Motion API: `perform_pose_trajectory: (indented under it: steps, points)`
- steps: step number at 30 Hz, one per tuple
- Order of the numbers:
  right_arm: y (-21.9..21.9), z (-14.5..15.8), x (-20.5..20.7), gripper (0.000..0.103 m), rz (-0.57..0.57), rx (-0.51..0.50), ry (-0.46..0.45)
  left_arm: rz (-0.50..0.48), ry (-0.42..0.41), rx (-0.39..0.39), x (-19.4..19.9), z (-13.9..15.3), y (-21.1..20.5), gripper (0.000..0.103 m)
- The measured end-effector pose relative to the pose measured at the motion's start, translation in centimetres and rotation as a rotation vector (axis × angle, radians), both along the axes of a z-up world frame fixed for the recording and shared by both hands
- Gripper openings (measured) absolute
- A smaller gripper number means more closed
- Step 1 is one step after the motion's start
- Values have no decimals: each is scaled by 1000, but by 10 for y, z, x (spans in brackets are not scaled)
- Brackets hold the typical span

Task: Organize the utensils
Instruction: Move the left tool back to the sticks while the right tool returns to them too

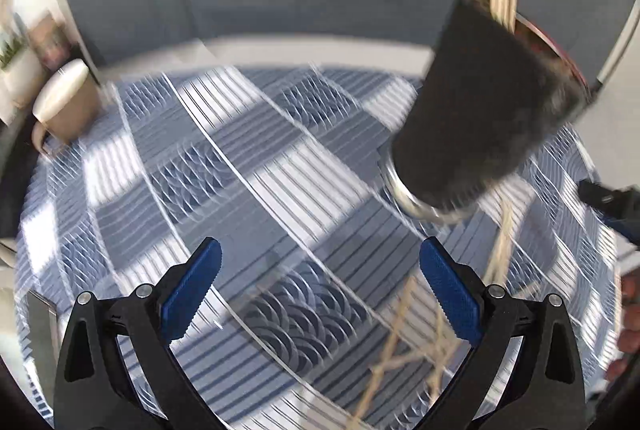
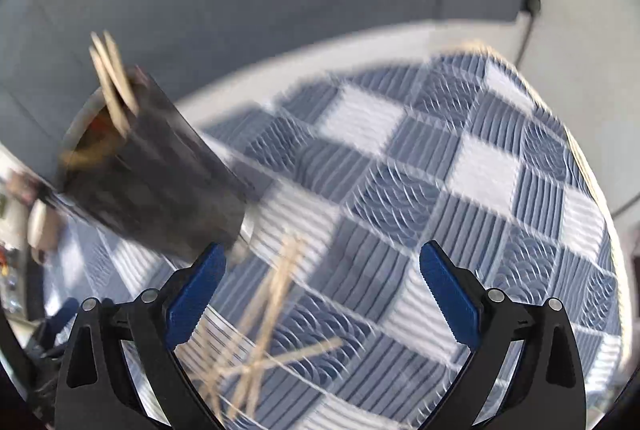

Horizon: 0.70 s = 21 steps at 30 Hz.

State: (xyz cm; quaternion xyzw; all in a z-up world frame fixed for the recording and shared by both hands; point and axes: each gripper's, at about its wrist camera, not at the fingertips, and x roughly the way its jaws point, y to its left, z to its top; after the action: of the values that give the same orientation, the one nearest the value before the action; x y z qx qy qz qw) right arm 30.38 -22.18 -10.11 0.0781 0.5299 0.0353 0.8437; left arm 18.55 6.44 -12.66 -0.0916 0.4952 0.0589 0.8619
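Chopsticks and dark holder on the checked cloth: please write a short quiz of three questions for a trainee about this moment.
1. True or false: every chopstick is already inside the dark holder.
2. Which state fits both the left gripper and the right gripper? A) open and empty B) shut on chopsticks
3. Fill in: the loose chopsticks lie on the ____ cloth.

Key: 1 false, some stand in the holder, others lie crossed on the cloth. 2 A. 3 checked.
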Motion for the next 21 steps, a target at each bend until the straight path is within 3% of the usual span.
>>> perform_pose_trajectory:
  steps: [3,6,10,12,14,17,21]
  points:
    - [-6,-18,-5,93,26,75,84,-45,55,-61,-3,-8,-1,97]
    - [-15,-26,-21,93,27,164,58,-100,76,-146,-15,-16,-3,97]
    - [-9,-35,-37,93,64,75,73,-49,14,-128,-40,-21,0,97]
    - [-5,-42,-42,93,78,31,112,-48,47,-117,-46,-27,-1,97]
    - [-1,-50,-48,93,83,-26,150,-73,65,-40,-52,-30,-6,97]
    - [5,-57,-55,93,105,-117,155,-127,100,-23,-59,-38,-13,97]
    - [6,-57,-68,93,128,-72,112,-139,133,-59,-68,-48,-18,97]
